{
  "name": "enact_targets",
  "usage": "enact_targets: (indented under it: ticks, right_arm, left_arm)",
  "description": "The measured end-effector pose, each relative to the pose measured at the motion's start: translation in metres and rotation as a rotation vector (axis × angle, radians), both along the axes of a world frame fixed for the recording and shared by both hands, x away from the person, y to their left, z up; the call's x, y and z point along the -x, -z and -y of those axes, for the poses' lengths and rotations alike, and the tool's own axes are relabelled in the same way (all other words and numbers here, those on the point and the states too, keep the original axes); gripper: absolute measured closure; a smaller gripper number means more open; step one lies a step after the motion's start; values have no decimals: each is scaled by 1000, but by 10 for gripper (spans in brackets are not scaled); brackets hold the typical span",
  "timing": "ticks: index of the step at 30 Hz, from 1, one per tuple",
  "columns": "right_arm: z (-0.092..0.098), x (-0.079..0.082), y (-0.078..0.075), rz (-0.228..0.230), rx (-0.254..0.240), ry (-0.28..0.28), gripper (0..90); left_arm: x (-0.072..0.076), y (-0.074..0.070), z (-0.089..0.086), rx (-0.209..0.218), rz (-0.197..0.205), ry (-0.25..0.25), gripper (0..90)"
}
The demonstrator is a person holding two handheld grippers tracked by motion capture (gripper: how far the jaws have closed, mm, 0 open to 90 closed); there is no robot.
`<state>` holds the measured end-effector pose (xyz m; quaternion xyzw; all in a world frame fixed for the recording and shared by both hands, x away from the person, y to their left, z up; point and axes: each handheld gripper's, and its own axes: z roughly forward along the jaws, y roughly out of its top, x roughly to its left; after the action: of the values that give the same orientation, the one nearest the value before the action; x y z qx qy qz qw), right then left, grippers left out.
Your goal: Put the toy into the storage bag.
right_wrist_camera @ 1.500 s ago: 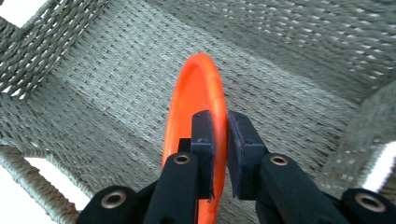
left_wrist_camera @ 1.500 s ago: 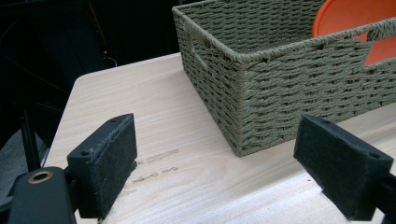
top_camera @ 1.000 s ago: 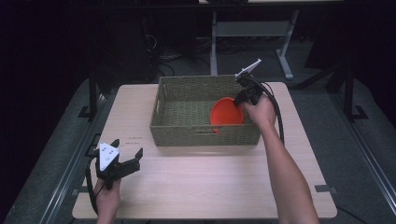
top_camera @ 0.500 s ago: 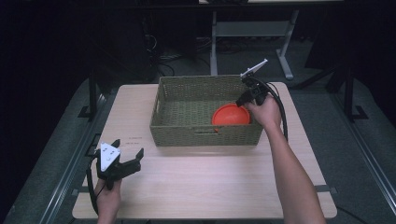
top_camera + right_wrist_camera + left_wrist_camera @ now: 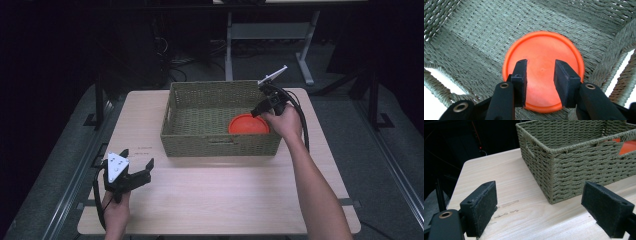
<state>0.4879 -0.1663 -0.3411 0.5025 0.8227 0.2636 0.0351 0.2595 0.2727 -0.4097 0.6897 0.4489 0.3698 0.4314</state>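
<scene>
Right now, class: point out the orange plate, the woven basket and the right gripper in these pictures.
orange plate (image 5: 541, 67), right gripper view, on its flat middle.
woven basket (image 5: 220, 145), high view, on its near wall.
right gripper (image 5: 540, 83), right gripper view, midway between its fingertips, above the plate.

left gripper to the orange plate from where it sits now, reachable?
Probably not directly. The left gripper sits at the table's near left, and the woven basket wall stands between it and the orange plate; it must go over the rim.
</scene>
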Motion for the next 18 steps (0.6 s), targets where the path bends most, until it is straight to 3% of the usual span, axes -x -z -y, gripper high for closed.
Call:
enact_targets:
  ticks: [18]
  right_arm:
    - [-5, 2, 0, -6, -19, -21, 460]
  left_arm:
    - [1, 0, 0, 1, 5, 6, 128]
